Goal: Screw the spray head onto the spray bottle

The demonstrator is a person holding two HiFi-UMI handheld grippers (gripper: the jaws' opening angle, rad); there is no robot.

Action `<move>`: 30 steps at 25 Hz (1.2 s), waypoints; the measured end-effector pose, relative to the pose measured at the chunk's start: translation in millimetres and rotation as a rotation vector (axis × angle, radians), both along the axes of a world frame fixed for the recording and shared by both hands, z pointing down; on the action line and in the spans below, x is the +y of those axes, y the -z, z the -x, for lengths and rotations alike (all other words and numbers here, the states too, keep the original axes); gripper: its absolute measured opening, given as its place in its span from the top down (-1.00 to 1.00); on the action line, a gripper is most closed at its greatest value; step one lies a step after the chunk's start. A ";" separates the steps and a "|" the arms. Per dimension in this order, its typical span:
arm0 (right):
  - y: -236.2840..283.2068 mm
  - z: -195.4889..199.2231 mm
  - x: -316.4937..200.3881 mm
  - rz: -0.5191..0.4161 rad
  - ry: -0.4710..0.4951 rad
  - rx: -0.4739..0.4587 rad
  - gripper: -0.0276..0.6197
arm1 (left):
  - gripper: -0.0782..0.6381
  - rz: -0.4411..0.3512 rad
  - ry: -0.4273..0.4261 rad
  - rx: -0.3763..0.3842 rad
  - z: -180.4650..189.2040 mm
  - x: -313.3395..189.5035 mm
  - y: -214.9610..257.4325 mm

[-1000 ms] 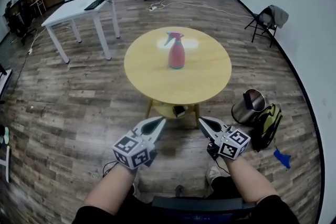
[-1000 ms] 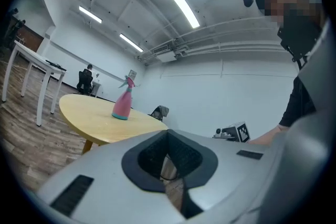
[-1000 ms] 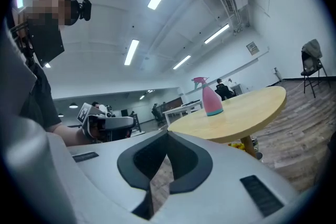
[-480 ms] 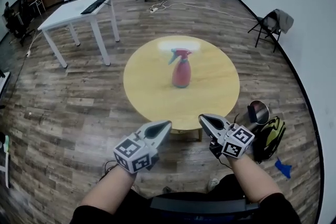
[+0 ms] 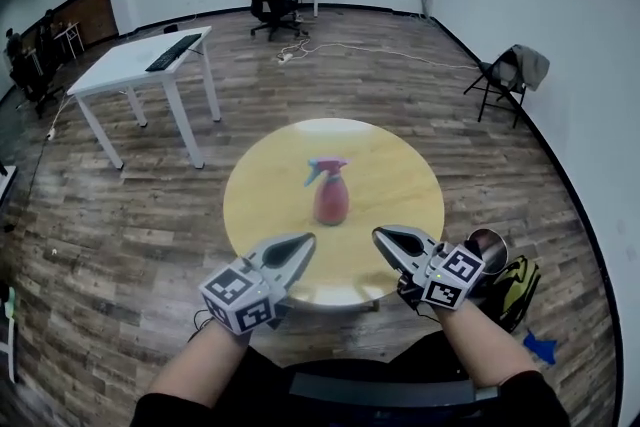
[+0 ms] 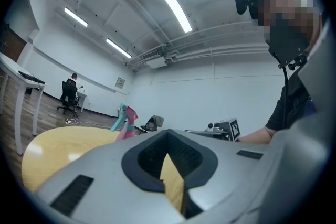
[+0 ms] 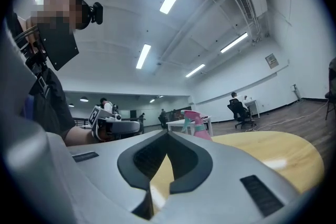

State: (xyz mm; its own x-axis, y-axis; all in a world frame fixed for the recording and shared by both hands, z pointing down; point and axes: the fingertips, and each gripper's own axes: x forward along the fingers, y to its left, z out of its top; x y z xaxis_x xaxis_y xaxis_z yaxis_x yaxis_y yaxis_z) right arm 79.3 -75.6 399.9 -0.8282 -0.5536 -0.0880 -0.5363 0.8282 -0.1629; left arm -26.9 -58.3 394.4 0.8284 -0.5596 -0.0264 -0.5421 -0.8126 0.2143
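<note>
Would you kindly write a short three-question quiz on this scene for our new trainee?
1. True or false: the left gripper is holding the bottle.
2. Multiple choice: where does the bottle stand? A. on the round table; B. on the white desk; C. on the floor.
3. Short answer: is the spray head on the bottle or lying apart from it?

Key: 1. False: its jaws are shut on nothing, short of the bottle. 2. A. 3. On the bottle.
</note>
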 end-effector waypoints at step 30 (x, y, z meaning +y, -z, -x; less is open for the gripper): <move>11.0 -28.5 -169.3 -0.023 -0.013 -0.089 0.87 | -0.49 -0.039 -0.530 -1.082 -72.2 -192.7 -18.3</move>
